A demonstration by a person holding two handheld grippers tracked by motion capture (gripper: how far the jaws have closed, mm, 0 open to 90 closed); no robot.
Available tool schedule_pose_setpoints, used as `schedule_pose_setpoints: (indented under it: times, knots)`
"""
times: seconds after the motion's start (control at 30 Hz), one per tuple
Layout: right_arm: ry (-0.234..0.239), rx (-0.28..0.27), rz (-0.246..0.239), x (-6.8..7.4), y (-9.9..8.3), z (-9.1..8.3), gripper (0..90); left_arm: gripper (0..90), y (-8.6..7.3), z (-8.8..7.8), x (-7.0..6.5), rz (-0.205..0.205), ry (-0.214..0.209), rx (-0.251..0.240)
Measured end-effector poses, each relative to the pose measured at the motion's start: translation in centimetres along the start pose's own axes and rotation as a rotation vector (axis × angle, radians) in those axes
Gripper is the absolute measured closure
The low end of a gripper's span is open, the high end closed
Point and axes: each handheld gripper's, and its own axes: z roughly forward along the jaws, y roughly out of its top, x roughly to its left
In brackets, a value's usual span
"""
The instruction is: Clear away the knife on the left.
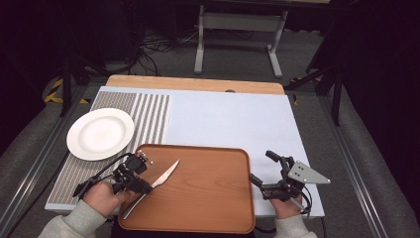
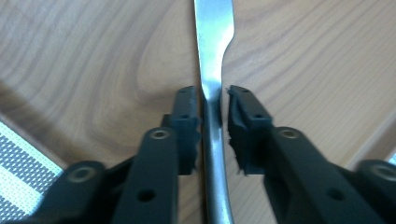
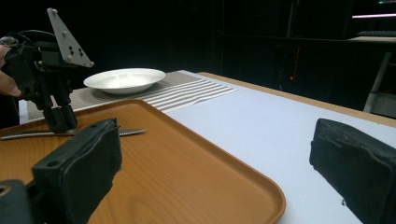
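The left tongs [image 2: 212, 109] stood released astride the silver metal butter knife [image 2: 212, 56], flat on the brown wooden tray [image 1: 208, 188]; the right tongs [image 1: 270, 171] waited wide open.

Dark room, grey carpet floor [image 1: 237, 59], grey metal table frame [image 1: 240, 22] behind
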Motion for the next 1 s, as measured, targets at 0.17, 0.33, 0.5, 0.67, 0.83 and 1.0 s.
schedule_pose_setpoints:
  times: [0.17, 0.33, 0.5, 0.67, 0.83, 1.0]
  knots:
    - [-0.001, 0.001, -0.001, 0.0, 0.0, 0.0, 2.7, 51.0, 0.0, -0.4, 0.0, 0.023, -0.021, -0.036]
    - [-0.001, -0.001, 0.001, 0.0, 0.0, 0.0, 2.7, 40.4, 0.0, -0.8, -0.6, 0.088, -0.024, -0.083]
    - [-0.002, 0.000, 0.002, 0.0, 0.0, 0.0, 2.7, 49.2, 0.0, -0.9, -1.2, 0.200, 0.012, -0.120]
    - [-0.001, 0.000, 0.001, 0.0, 0.0, 0.0, 2.7, 80.2, -0.2, -1.2, -2.1, 0.272, 0.060, -0.146]
    - [-0.002, 0.001, -0.002, 0.0, 0.0, 0.0, 2.7, 89.8, 0.0, -1.0, -3.3, 0.375, 0.104, -0.139]
    - [-0.002, 0.000, -0.002, 0.0, 0.0, 0.0, 2.8, 89.8, 0.2, -0.3, -3.5, 0.412, 0.118, -0.102]
